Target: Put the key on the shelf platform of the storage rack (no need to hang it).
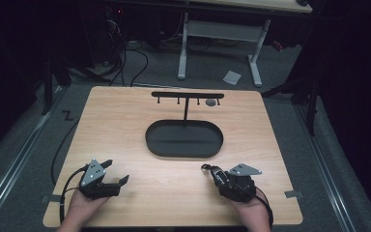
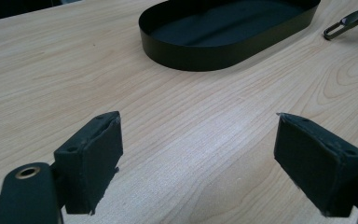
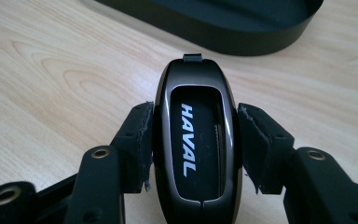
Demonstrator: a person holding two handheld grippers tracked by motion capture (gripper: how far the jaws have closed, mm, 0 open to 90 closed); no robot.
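Observation:
A glossy black car key fob (image 3: 196, 140) marked HAVAL sits between the pads of my right gripper (image 3: 193, 112), which is shut on its sides. In the high view this right gripper (image 1: 221, 175) is near the table's front right, and the fob (image 1: 215, 172) points left toward the middle. My left gripper (image 1: 117, 171) rests at the front left, open, with bare wood between its jaws (image 2: 198, 140). A black oval tray (image 1: 183, 153) lies at the table's centre. The fob's metal loop (image 2: 344, 24) shows beyond the tray wall (image 2: 200, 58).
A black T-shaped hook rack (image 1: 187, 94) rises from the tray's far side, with a small grey thing (image 1: 211, 102) hanging near its right end. Behind the table stand a white desk frame (image 1: 220, 31), floor cables (image 1: 125, 58) and a sheet of paper (image 1: 232, 77).

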